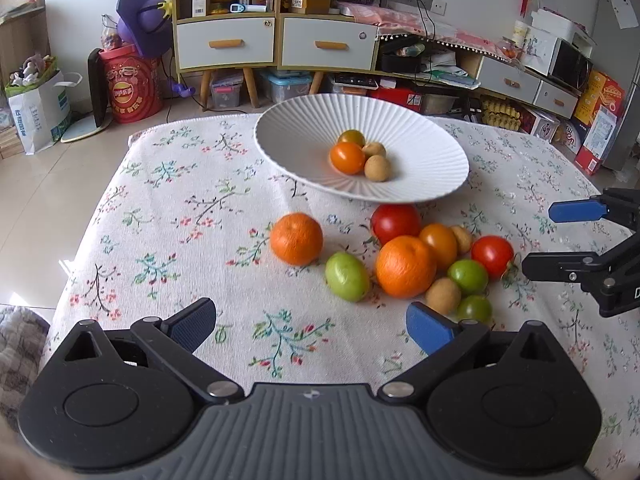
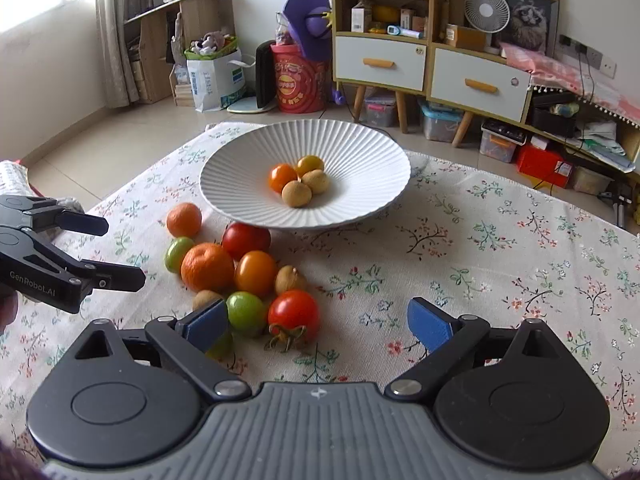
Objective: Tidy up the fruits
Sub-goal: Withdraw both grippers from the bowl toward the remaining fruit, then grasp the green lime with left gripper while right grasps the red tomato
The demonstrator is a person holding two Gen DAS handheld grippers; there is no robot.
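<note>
A white ribbed plate (image 1: 420,148) (image 2: 360,160) stands on the flowered tablecloth and holds two small orange tomatoes and two brown longans (image 1: 377,168). In front of it lies a loose heap: two tangerines (image 1: 296,238) (image 1: 405,266), red tomatoes (image 1: 395,222), green fruits (image 1: 347,276) and longans. My left gripper (image 1: 312,324) (image 2: 114,250) is open and empty, just short of the heap. My right gripper (image 2: 318,324) (image 1: 554,239) is open too. A red tomato (image 2: 294,312) and a green fruit (image 2: 246,312) lie between its fingers, untouched by the pads.
The table edge (image 1: 100,208) drops to a tiled floor on the left. Beyond the table stand a white-drawer cabinet (image 2: 380,62), a red bucket (image 2: 298,80) and storage boxes. Bare tablecloth (image 2: 500,260) stretches to the right of the heap.
</note>
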